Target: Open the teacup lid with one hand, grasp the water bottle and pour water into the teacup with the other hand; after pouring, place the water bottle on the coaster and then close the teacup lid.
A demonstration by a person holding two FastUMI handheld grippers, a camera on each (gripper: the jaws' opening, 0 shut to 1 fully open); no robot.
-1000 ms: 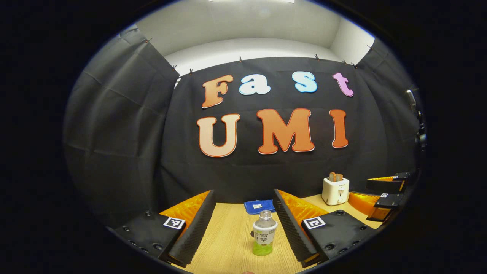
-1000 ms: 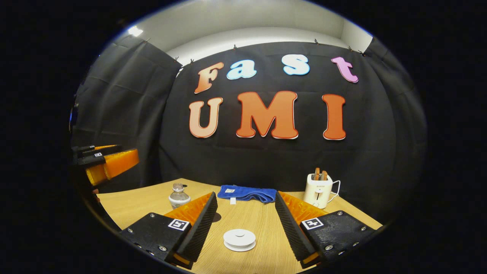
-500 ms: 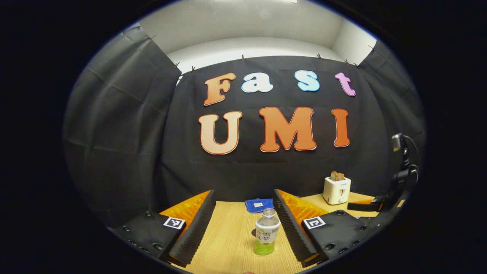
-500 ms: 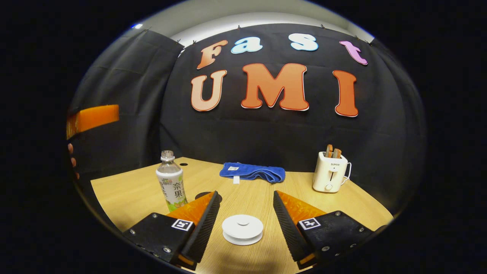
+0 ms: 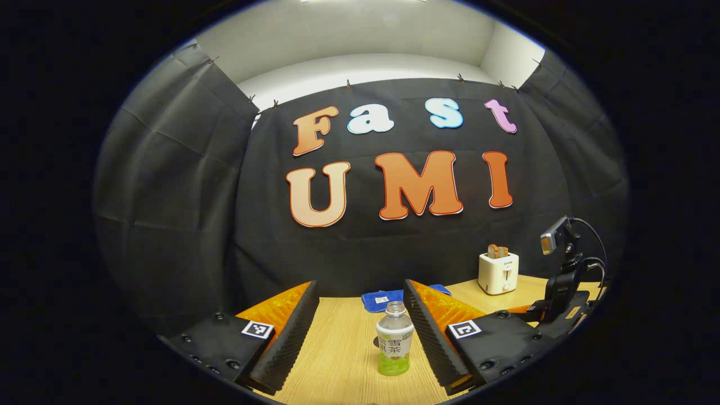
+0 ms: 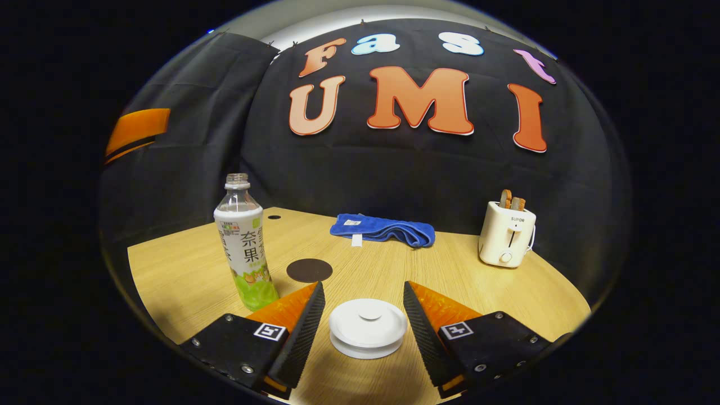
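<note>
A clear water bottle with a green-and-white label and no cap stands upright on the wooden table, between the fingers of my open left gripper without touching them. In the right gripper view the same bottle stands at the left. The white teacup lid sits low between the fingers of my open right gripper, with gaps on both sides. A dark round coaster lies on the table just right of the bottle. The right gripper also appears at the far right of the left gripper view.
A folded blue cloth lies at the back of the table. A white toaster with bread slices stands at the back right. Black cloth walls close the booth behind and to the left.
The right gripper has dropped lower and come closer to the teacup lid, which now looms larger between its fingers. The left gripper has edged slightly nearer the bottle.
</note>
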